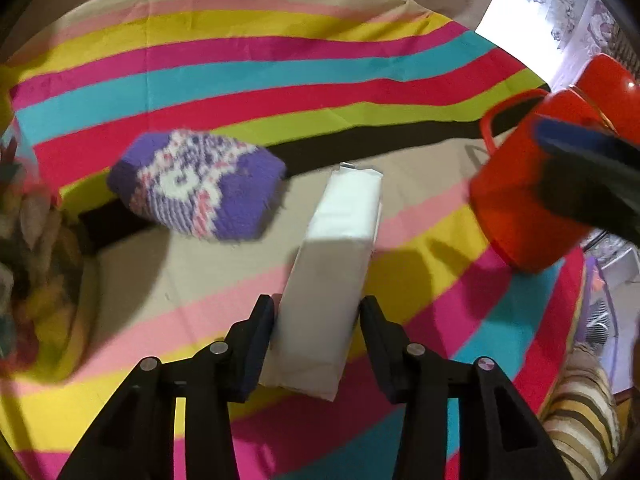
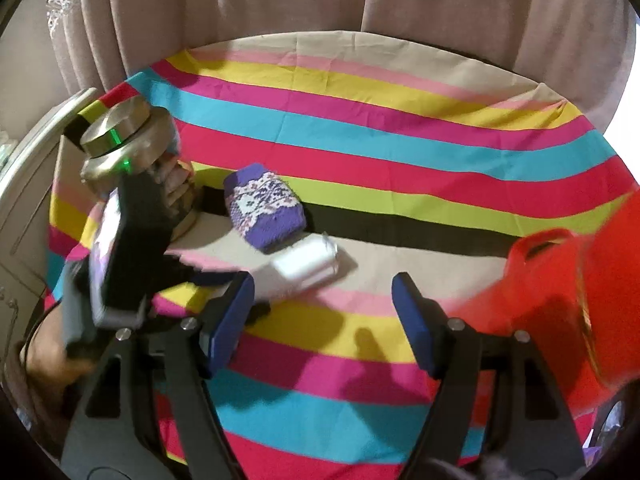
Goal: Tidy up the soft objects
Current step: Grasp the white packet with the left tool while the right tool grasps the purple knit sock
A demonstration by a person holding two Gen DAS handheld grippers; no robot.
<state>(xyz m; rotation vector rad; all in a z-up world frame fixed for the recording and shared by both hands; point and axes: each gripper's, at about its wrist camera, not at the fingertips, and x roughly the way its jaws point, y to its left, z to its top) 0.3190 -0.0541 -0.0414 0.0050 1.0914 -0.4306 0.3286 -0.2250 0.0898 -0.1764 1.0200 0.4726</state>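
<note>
White plastic wrap fills the gap between your left tongs (image 1: 318,312): the tissue pack (image 1: 334,264) stands between the pads, lengthwise along the fingers, and its near end lies on the striped cloth (image 1: 280,60) of the table. Both pads look to be touching the pack's long sides, so I judge you have it gripped, though the left wrist view cannot prove how firmly. Taking it across the narrow width makes sense, since the soft pack would buckle if pinched end to end. Just beyond its far end, slightly left, lies the purple knit piece (image 1: 198,184), apart from the pack and free of either tool. A red mug (image 1: 528,184) hangs at the right, with a dark finger of your other tool in front of it. At the left edge a blurred heap of mixed colours shows; I cannot tell what it is.

From the right wrist view, your right tongs (image 2: 322,320) stand wide with nothing between the pads, poised over the cloth. The pack (image 2: 300,268) sits ahead and left of them, with your left tool (image 2: 128,240) reaching in on it from that side. The knit piece (image 2: 264,212) lies just behind the pack, near it; whether they touch is unclear. The mug (image 2: 560,280) is blurred at the right edge, outside the right finger, not held by these pads.
</note>
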